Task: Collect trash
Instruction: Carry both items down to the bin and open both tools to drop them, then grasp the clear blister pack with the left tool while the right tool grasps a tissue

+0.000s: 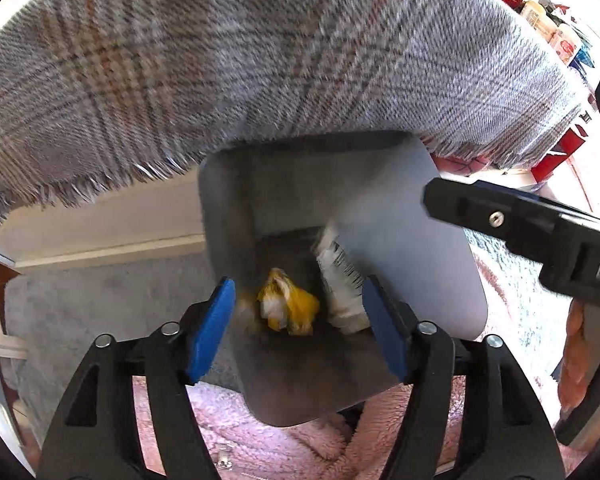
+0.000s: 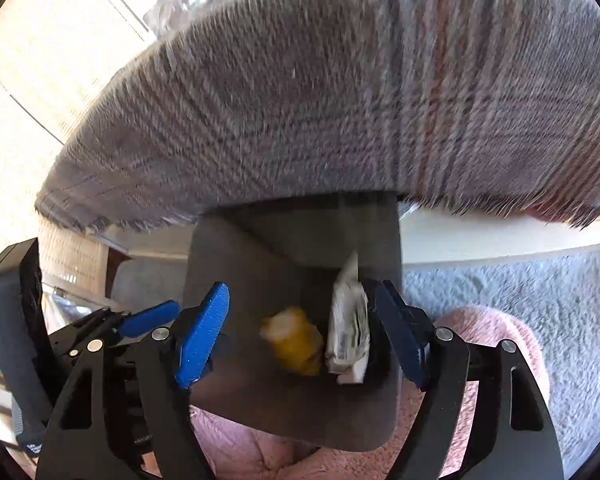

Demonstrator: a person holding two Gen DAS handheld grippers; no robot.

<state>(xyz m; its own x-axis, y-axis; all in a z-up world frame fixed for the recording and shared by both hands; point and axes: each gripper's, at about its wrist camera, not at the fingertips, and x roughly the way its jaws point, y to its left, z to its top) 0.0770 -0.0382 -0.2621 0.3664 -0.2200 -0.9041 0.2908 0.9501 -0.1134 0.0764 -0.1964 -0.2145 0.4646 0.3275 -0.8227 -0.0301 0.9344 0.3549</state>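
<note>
Left wrist view: blue-padded left gripper (image 1: 300, 322) nearest, jaws wide and pressing on nothing. Between and just past the pads, a crumpled yellow wrapper (image 1: 290, 308) and a white barcoded packet (image 1: 342, 280), both apparently loose inside a grey bin (image 1: 404, 240); whether already resting on its floor cannot be told, since both are blurred. Above, a fringed plaid blanket (image 1: 260, 60) overhanging the bin's far rim. At right, the black body of the right gripper (image 1: 540, 236) reaching in. Below the bin, pink fleece (image 1: 260, 432); grey carpet (image 1: 100, 292) to the left.

Right wrist view: right gripper (image 2: 302, 336) in front, jaws also wide, empty. Yellow wrapper (image 2: 296, 340) near the middle of the bin (image 2: 236, 280), white packet (image 2: 348, 332) standing on edge just beside the right pad, contact unclear. Left gripper (image 2: 148, 322) low at left. Blanket (image 2: 340, 100) overhead, carpet (image 2: 520, 300) at right.

Judged light, thin, crushable, a little slippery; packet stiffer, best pinched across its flat faces, wrapper anywhere on its bunched folds.
</note>
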